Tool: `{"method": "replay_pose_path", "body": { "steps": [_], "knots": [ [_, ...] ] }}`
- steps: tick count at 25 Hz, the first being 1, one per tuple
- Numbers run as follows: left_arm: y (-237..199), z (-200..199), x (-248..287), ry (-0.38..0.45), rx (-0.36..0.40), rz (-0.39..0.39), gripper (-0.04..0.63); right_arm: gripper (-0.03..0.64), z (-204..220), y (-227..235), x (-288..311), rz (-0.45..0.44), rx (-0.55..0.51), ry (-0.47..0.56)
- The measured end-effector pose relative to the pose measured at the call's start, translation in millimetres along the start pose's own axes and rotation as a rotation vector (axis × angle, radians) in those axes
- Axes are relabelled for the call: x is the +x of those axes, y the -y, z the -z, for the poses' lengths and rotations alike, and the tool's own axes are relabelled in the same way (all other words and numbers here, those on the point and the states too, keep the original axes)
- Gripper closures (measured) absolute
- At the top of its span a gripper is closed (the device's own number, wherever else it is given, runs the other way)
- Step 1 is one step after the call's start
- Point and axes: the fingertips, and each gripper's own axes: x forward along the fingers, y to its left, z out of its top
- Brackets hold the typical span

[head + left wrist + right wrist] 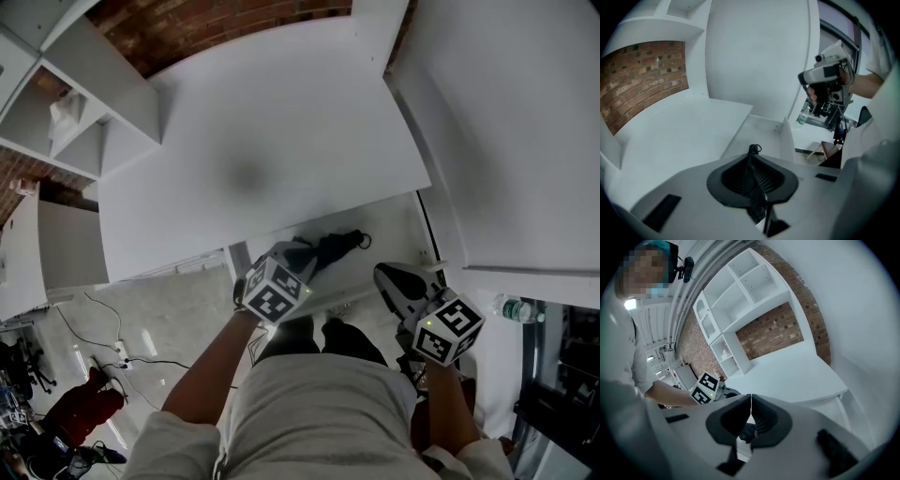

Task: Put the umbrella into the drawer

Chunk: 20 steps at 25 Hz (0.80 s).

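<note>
My left gripper (302,253), jaws pinching the black umbrella (339,244), hangs over the open drawer (398,230). My right gripper (386,277), at its four o'clock, has jaws pressed together.

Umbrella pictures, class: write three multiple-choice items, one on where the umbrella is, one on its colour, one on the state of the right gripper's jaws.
1. Where is the umbrella?
A. On a shelf
B. In the left gripper, at the open drawer
C. On the floor

2. What colour is it?
A. Red
B. Black
C. Yellow

3. How do the jaws of the right gripper stand?
A. Together, with nothing between them
B. Wide apart
C. Closed on a bottle

Answers: 1 B, the left gripper view shows the jaws clamped on it; 2 B, it is dark in every view; 3 A, the right gripper view shows the pads meeting.
</note>
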Motion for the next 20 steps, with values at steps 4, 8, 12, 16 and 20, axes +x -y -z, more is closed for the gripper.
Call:
{"method": "replay_pose_path", "body": {
  "steps": [4, 8, 12, 16, 20],
  "knots": [
    [8, -7, -17, 0.022, -0.001, -0.002, 0.557, 0.589, -10, -2, -5, 0.009, -0.019, 0.016],
    [12, -20, -39, 0.071, -0.005, -0.015, 0.575, 0.589, -24, -8, -10, 0.006, -0.05, 0.028],
    [9, -33, -60, 0.12, -0.041, -0.082, 0.58, 0.589, -30, -11, -19, 0.005, -0.076, 0.031],
    [10, -50, -82, 0.198, -0.112, -0.101, 0.58, 0.589, -34, -16, -22, 0.005, -0.091, 0.037],
    [19, -60, -97, 0.231, -0.149, -0.083, 0.58, 0.589, -37, -24, -23, -0.004, -0.11, 0.039]
  ]
}}
